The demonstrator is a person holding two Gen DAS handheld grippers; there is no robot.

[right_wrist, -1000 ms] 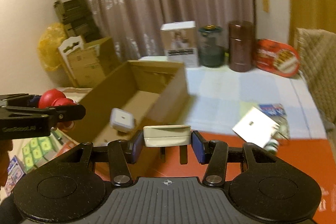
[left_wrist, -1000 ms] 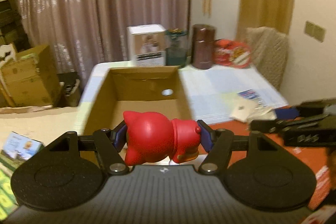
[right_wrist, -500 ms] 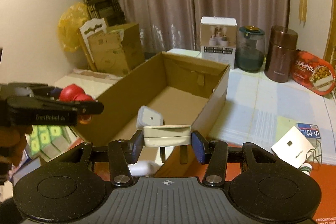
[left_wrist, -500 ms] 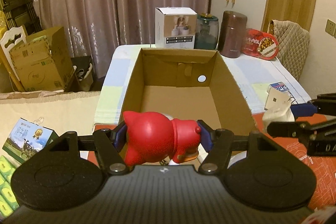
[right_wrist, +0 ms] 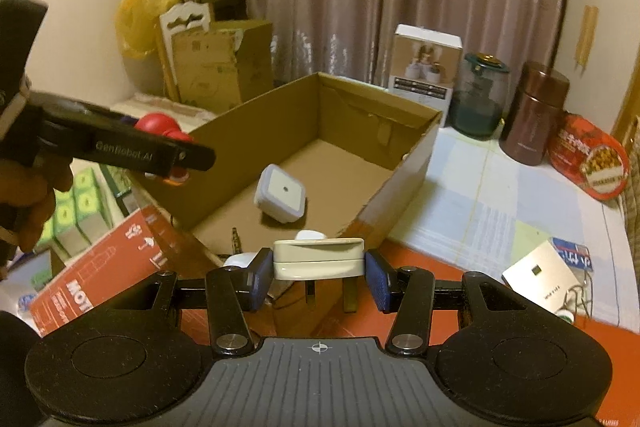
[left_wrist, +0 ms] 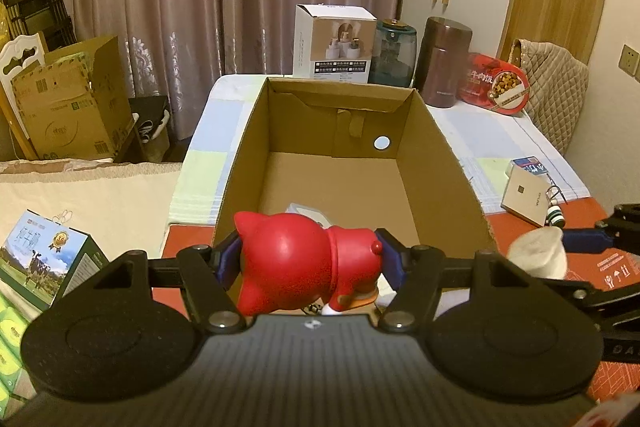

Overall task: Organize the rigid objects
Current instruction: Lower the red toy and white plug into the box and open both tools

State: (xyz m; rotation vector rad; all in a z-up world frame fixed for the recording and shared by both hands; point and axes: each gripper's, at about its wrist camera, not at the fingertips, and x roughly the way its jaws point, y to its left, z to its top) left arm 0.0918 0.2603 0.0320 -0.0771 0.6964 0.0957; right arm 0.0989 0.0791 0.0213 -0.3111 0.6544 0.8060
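My left gripper (left_wrist: pixel 308 261) is shut on a red cat figurine (left_wrist: pixel 296 261) and holds it over the near edge of the open cardboard box (left_wrist: pixel 240 163). My right gripper (right_wrist: pixel 318 277) is shut on a cream wall plug (right_wrist: pixel 318 259), prongs down, above the box's near right corner (right_wrist: pixel 400 187). A grey-white square device (right_wrist: pixel 282 197) lies on the box floor. The left gripper and the figurine (right_wrist: pixel 158 125) show at the left of the right wrist view. The plug (left_wrist: pixel 538 255) shows at the right of the left wrist view.
A white carton (left_wrist: pixel 334 43), a teal jar (left_wrist: pixel 394 53), a brown canister (left_wrist: pixel 444 63) and a red tin (left_wrist: pixel 496 85) stand behind the box. A white card box (left_wrist: pixel 524 193) lies at the right. A red carton (right_wrist: pixel 100 267) and green packs (right_wrist: pixel 74 211) lie left.
Both grippers have moved closer to the box and look down into it more. The left gripper with the figurine now hangs over the box's near edge. Both holds are unchanged.
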